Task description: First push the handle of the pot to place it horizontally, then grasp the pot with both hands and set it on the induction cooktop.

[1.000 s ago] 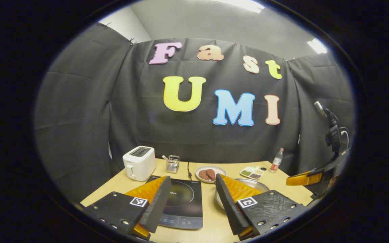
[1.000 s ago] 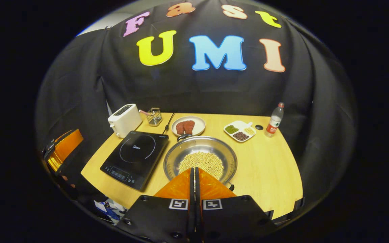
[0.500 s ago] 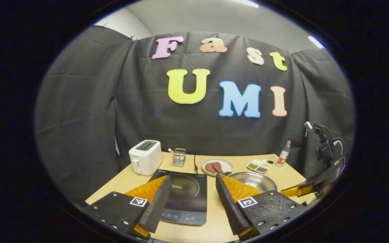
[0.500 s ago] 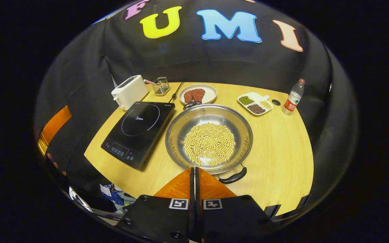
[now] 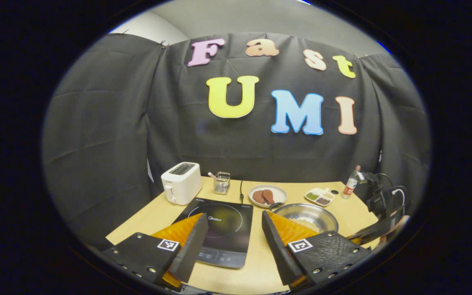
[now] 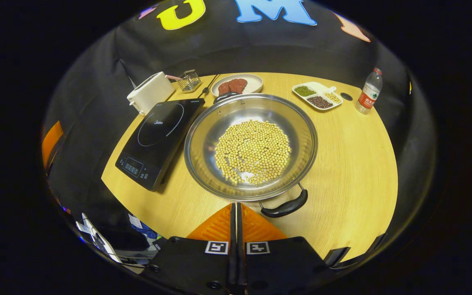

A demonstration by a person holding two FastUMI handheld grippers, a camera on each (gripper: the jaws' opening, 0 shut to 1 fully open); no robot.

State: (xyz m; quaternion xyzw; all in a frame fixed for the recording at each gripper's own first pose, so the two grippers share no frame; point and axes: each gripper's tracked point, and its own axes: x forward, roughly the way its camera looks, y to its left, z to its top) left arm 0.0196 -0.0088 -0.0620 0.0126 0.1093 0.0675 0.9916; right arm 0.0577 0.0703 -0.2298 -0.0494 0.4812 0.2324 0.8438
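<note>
In the right gripper view, a white toaster (image 6: 149,91) stands at the bench's (image 6: 355,164) far left, with a small wire basket (image 6: 189,80) just beside it. The induction cooktop (image 6: 158,141) lies nearer, its surface bare. Just right of it sits the steel pot (image 6: 203,135), holding soybeans (image 6: 252,151), one black handle (image 6: 285,207) at its near rim and the other at its far rim. The right gripper (image 6: 236,211), fingers pressed together on nothing, hangs just before the near handle. Beyond the pot are a plate of meat (image 6: 252,84), a divided dish (image 6: 318,95) and a bottle (image 6: 368,92). In the left gripper view, the left gripper (image 5: 232,229) is spread wide above the bench's near edge, over the cooktop's front.
</note>
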